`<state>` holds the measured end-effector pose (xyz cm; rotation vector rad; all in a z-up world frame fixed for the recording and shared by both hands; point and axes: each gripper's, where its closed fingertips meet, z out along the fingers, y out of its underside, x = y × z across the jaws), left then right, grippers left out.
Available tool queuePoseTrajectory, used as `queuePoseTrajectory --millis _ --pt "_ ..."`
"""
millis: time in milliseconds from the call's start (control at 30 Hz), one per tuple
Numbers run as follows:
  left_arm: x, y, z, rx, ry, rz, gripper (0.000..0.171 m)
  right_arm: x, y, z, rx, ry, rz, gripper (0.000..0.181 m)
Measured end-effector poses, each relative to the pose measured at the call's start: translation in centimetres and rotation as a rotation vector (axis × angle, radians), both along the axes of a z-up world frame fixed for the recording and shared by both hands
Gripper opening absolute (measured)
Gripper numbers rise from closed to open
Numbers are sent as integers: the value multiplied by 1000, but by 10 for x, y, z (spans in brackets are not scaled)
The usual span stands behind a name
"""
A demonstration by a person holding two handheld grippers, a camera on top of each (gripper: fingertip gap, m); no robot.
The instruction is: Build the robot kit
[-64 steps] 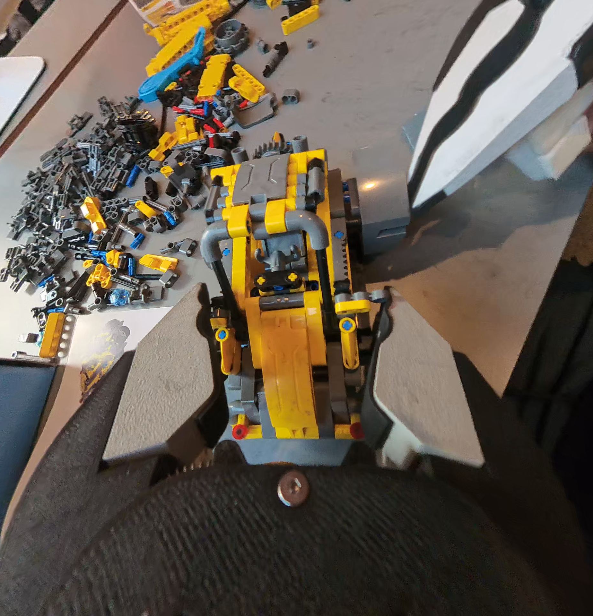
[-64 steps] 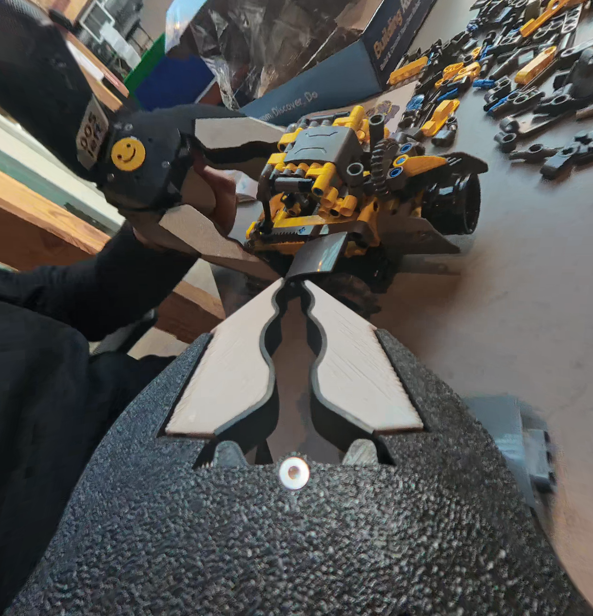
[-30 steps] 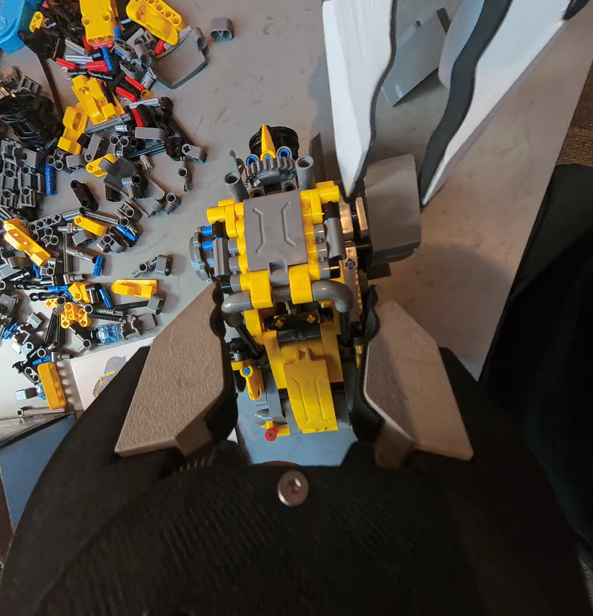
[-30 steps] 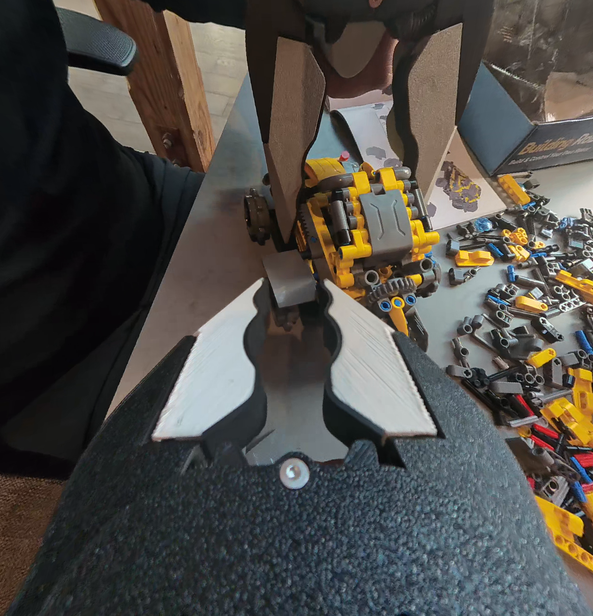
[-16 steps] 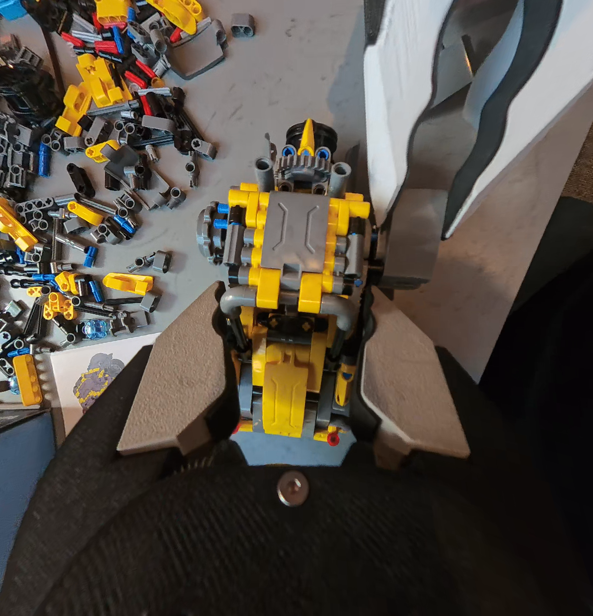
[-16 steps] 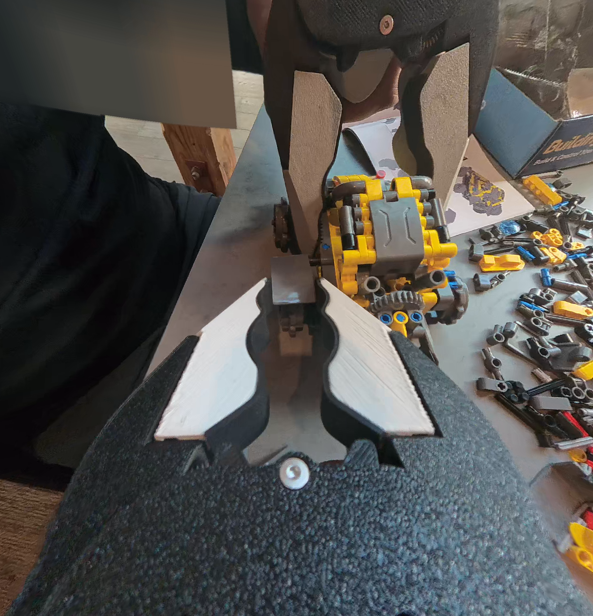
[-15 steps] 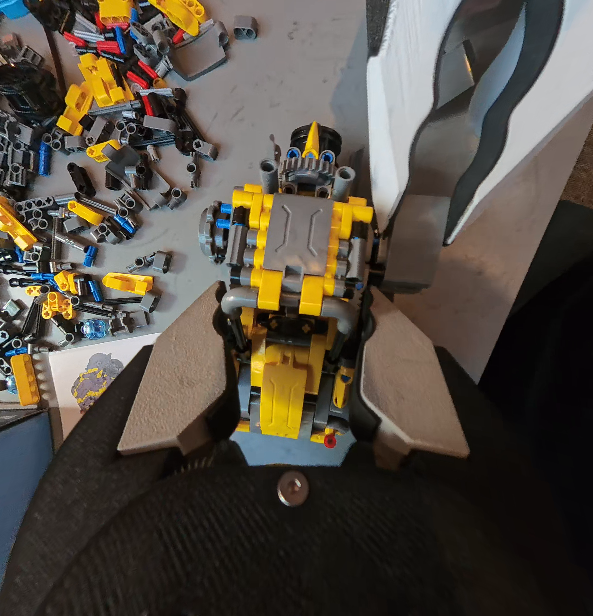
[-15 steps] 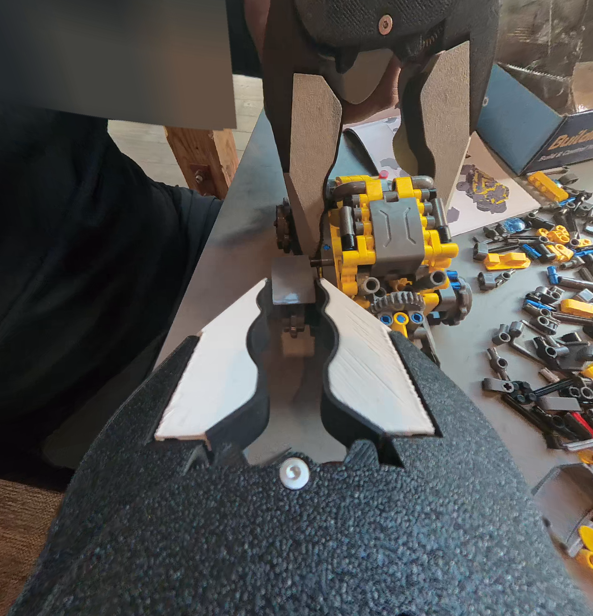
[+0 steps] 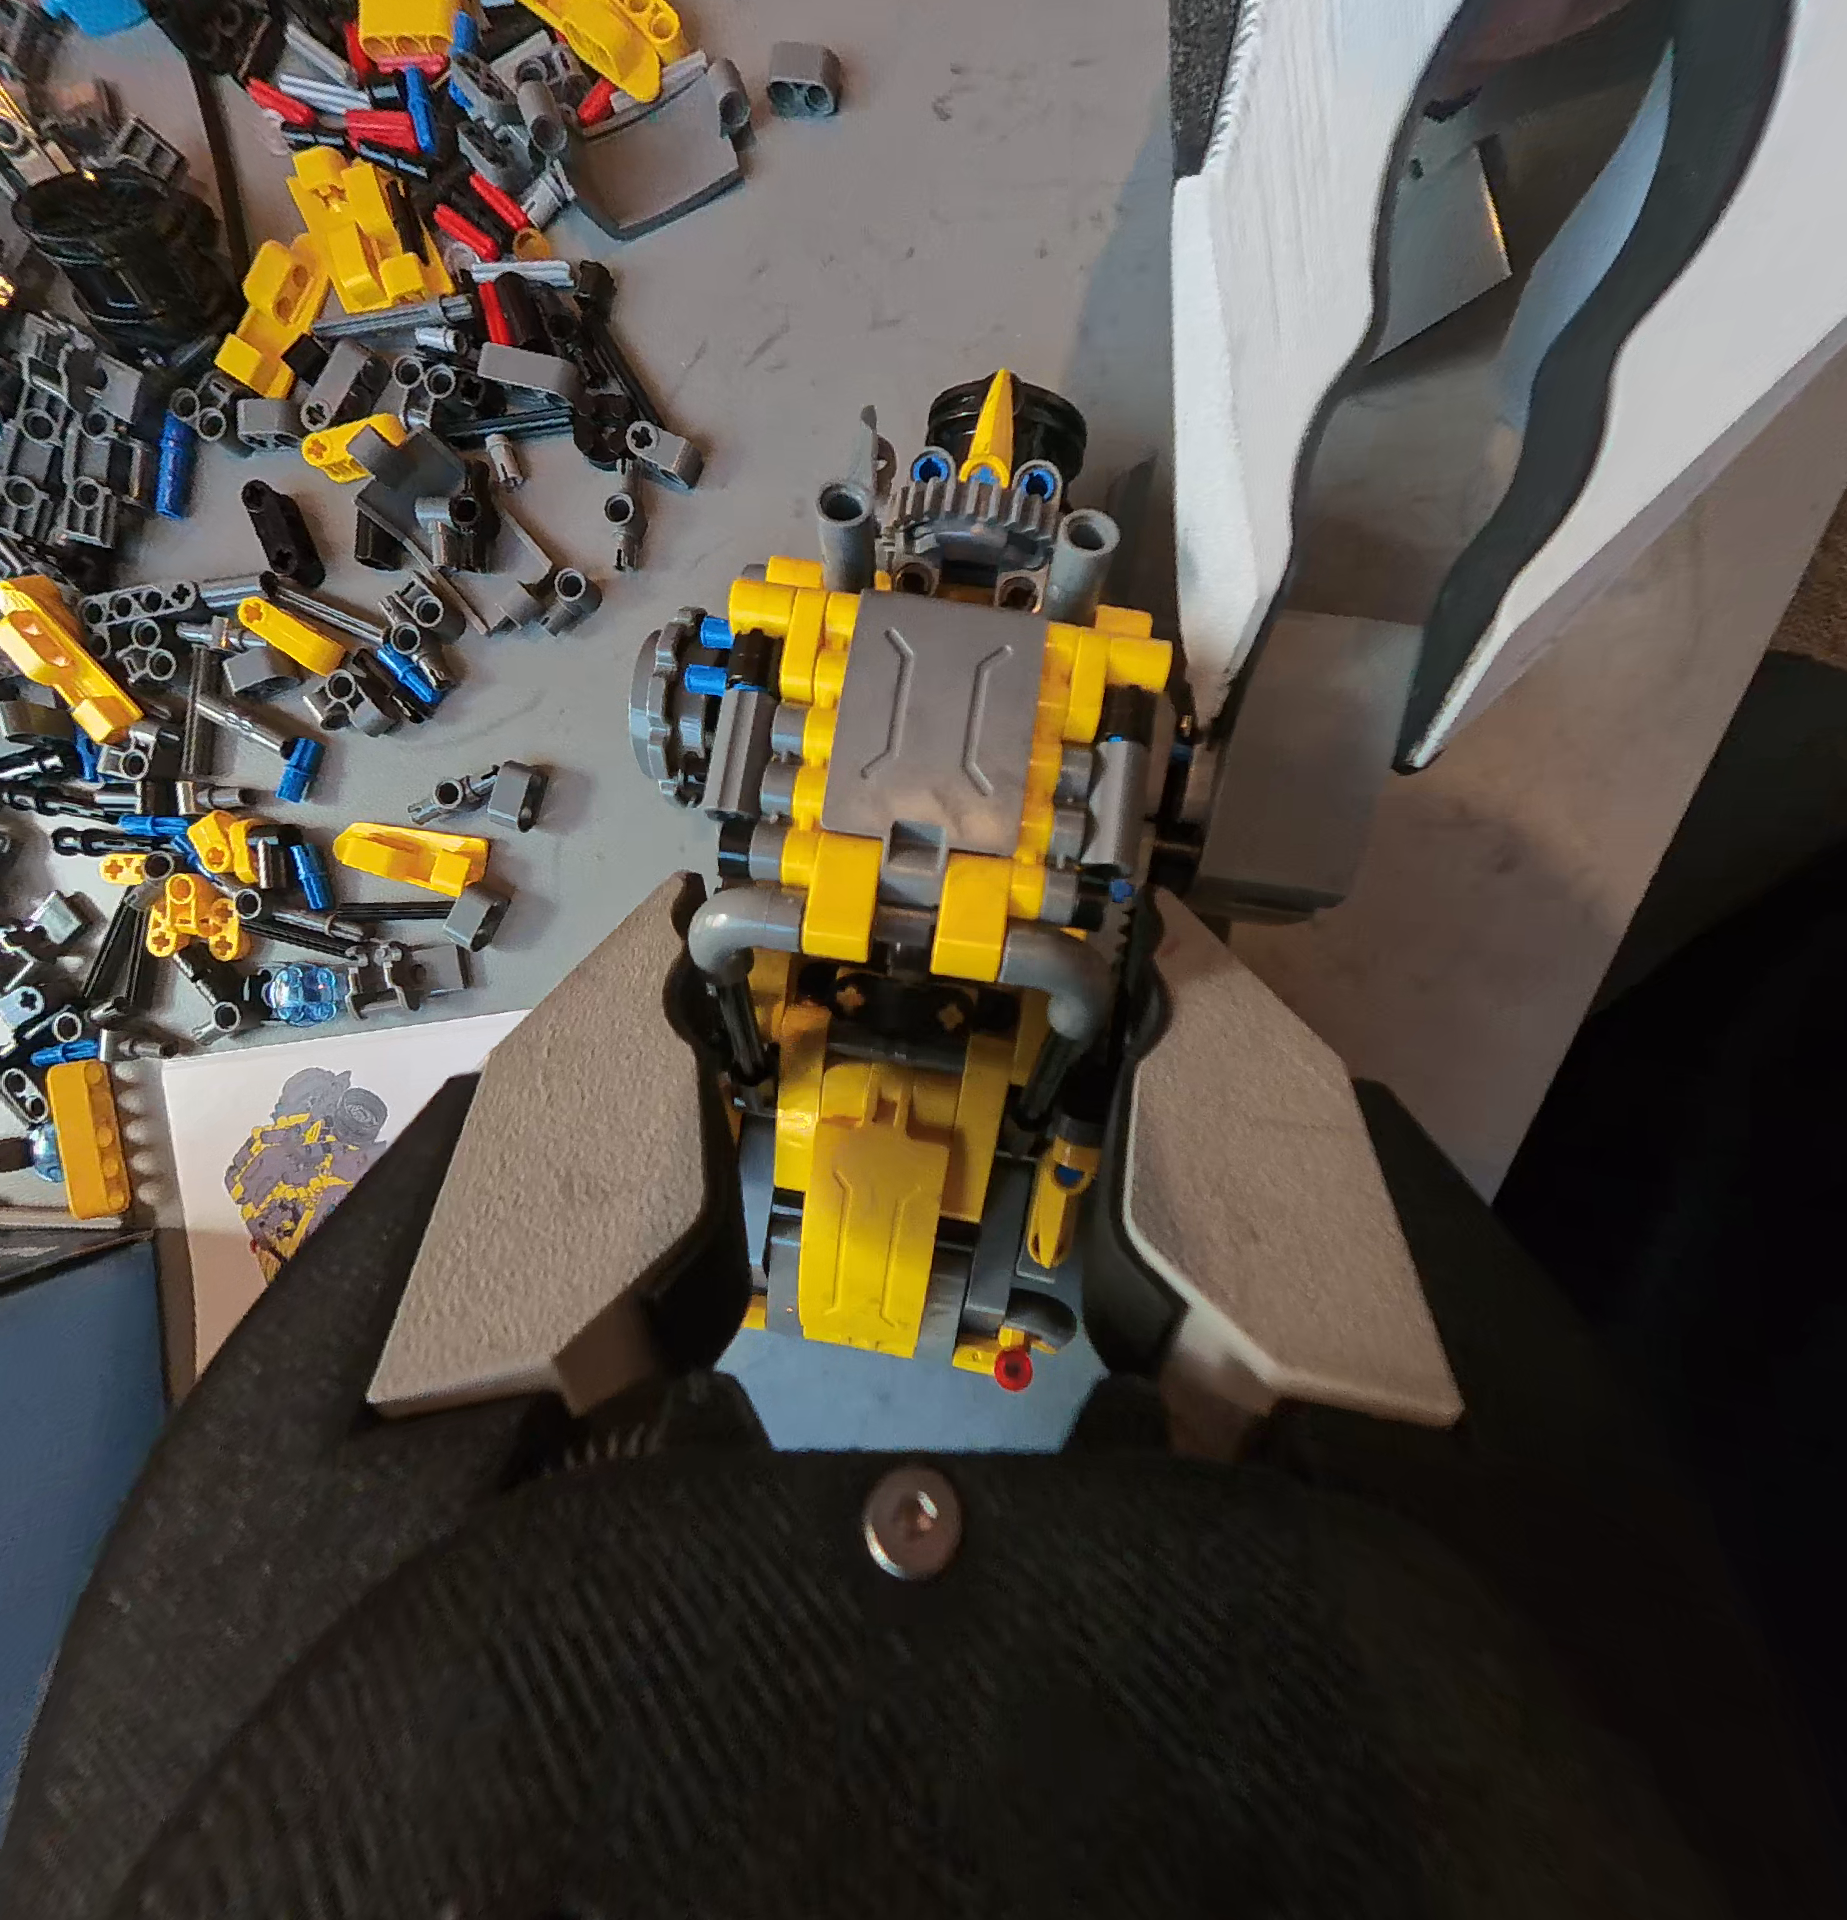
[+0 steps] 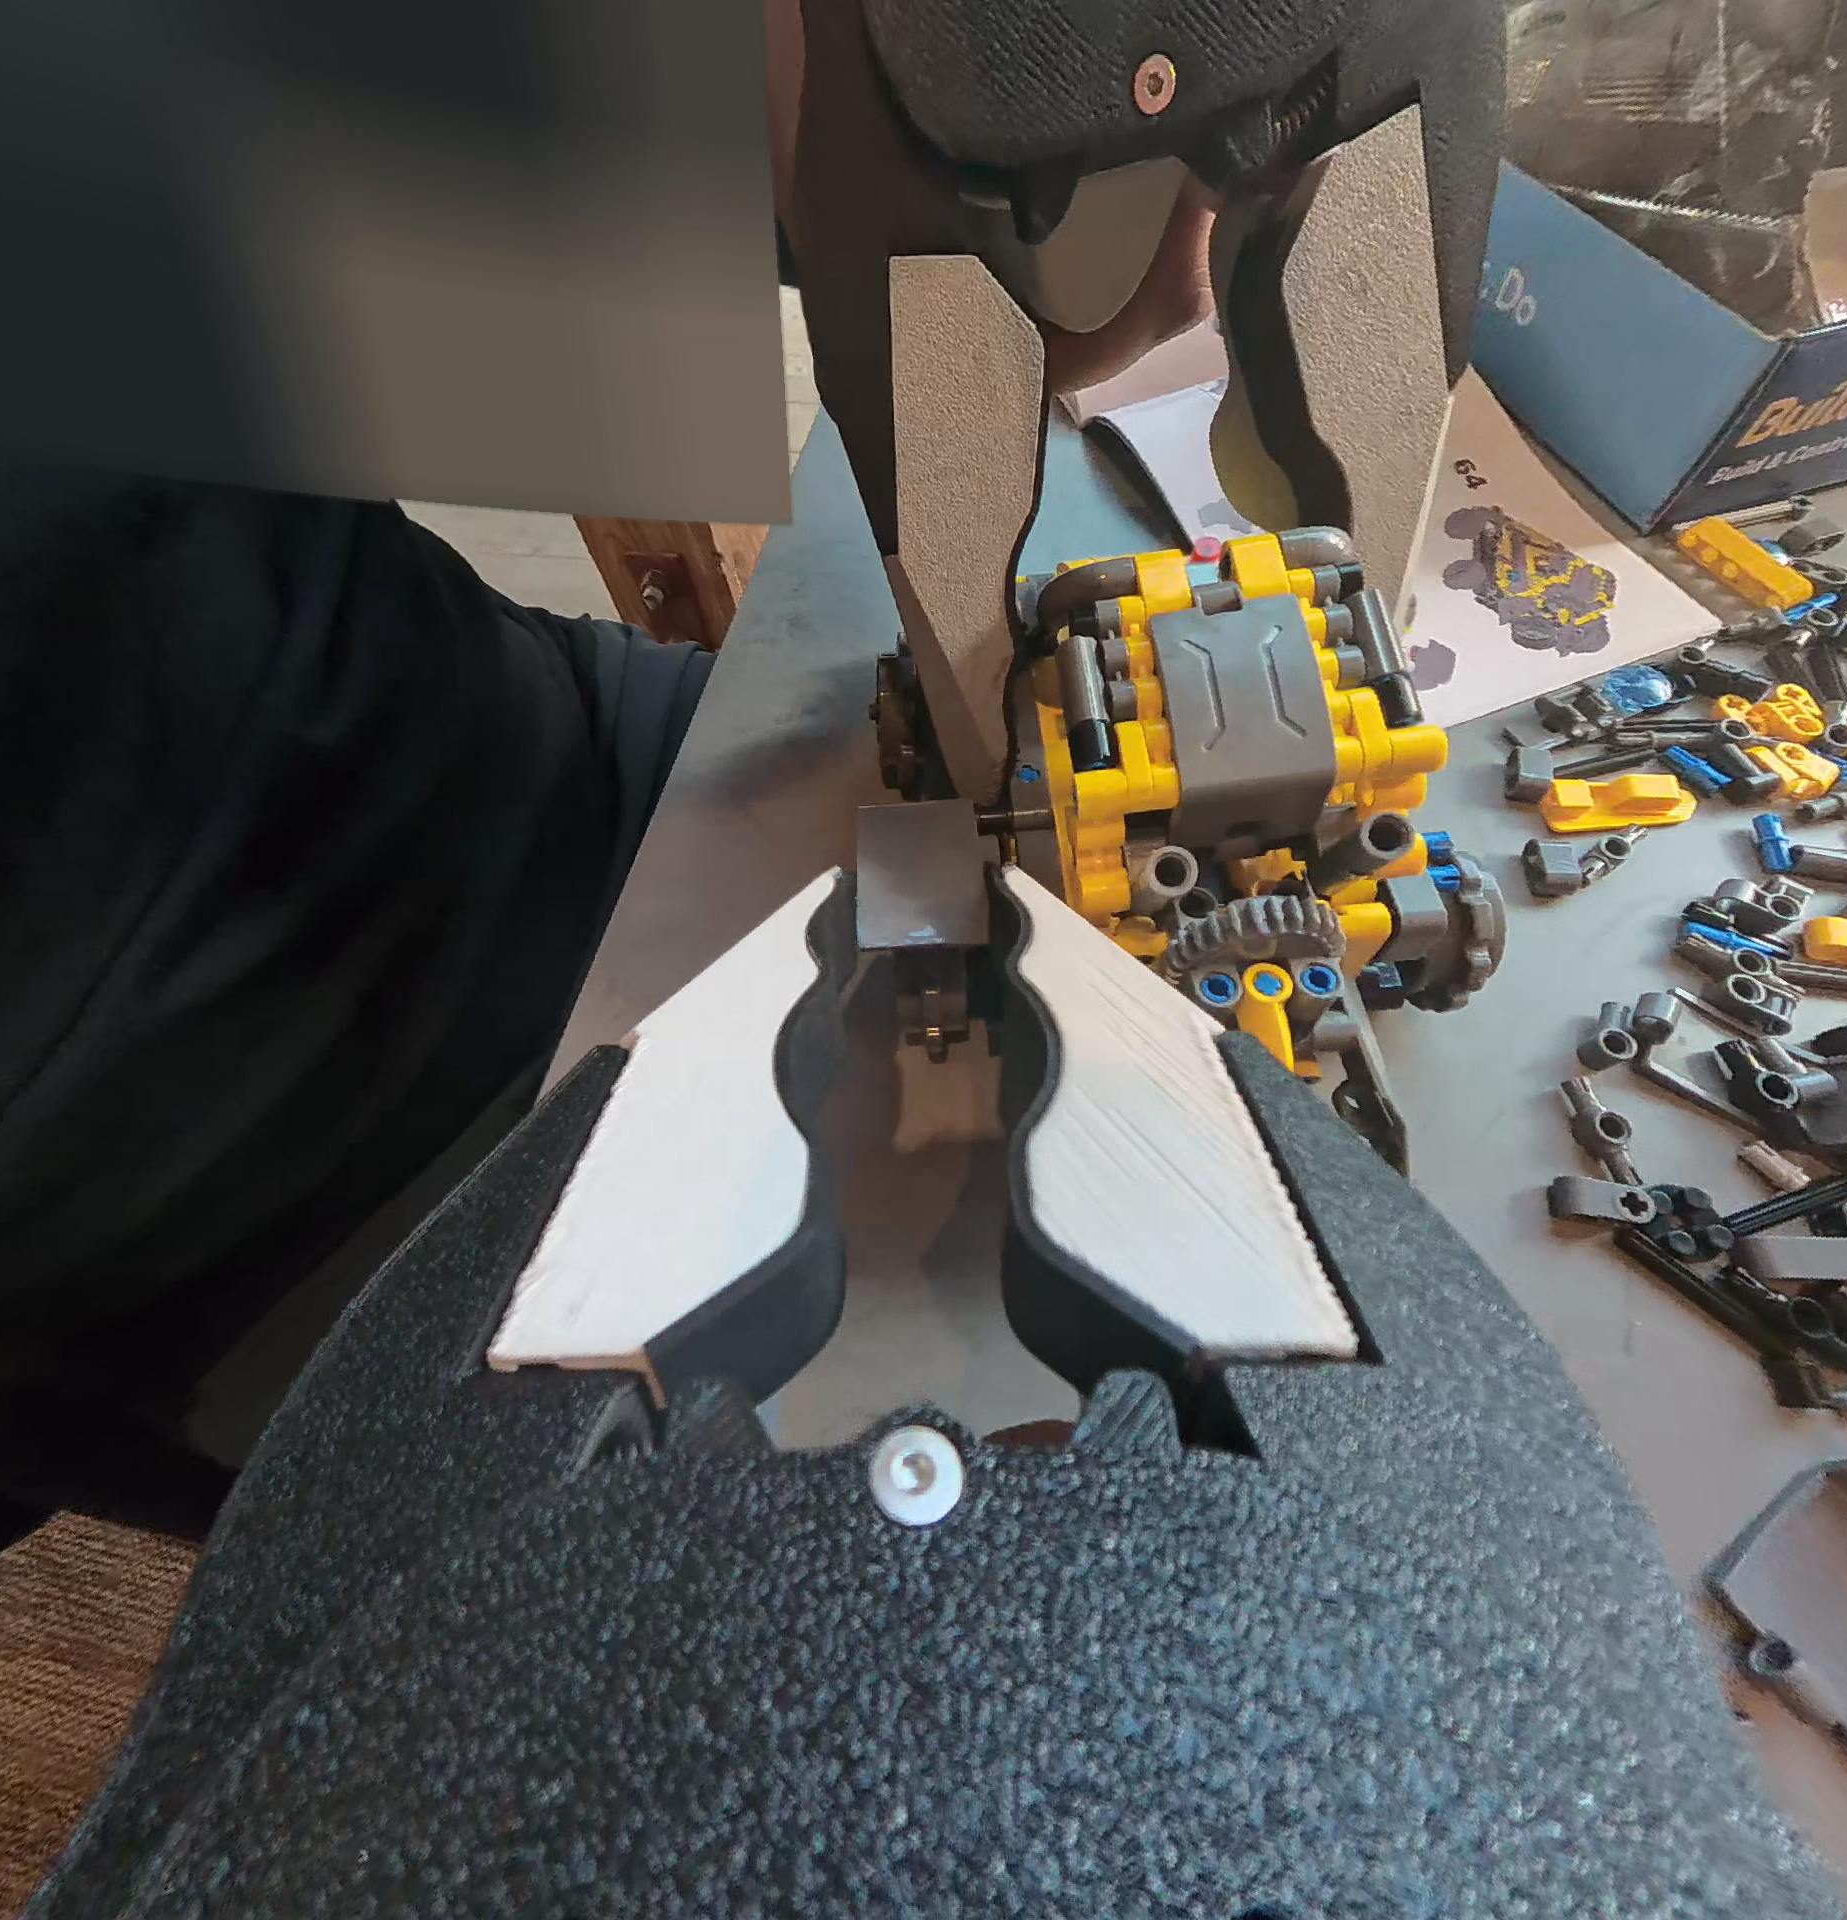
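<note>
My left gripper (image 9: 919, 904) is shut on a yellow and grey brick vehicle model (image 9: 929, 727), gripping its rear half from both sides just above the grey table (image 9: 898, 208). My right gripper (image 10: 919, 883), with white fingers, is shut on a flat grey panel piece (image 10: 908, 852). It holds the panel against the model's side next to a black axle pin (image 10: 986, 816). In the left wrist view the panel (image 9: 1283, 769) touches the model's right flank, with the right gripper (image 9: 1314, 727) above it. The right wrist view shows the model (image 10: 1241, 717) between the left gripper's grey fingers (image 10: 960, 468).
Several loose yellow, black, grey, blue and red parts (image 9: 275, 520) are spread over the table to the model's left. An instruction booklet (image 9: 275, 1122) and a blue box (image 10: 1625, 395) lie near them. A person in dark clothing (image 10: 275, 831) is at the table edge.
The right gripper has brought the grey panel up to the model's side and now holds it against it. The left gripper has turned the model and kept its grip.
</note>
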<state>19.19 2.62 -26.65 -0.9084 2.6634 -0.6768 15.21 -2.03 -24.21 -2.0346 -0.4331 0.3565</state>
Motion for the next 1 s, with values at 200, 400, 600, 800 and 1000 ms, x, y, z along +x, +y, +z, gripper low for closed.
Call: queuePoseTrajectory --millis 200,400,600,800,1000 --pt "-2 -3 0 -1 0 -2 77 -3 -4 0 2 -14 26 22" --pt "-3 -6 0 -5 1 -16 77 -6 -7 0 1 31 50 21" --pt "-2 -3 0 -9 0 3 77 -2 -4 -1 0 -39 -6 23" --pt "-4 -4 0 -16 5 -10 77 3 -11 6 -8 -53 -59 21" --pt "-3 -4 1 -25 2 -4 77 5 -12 -2 -44 -114 -60 26"
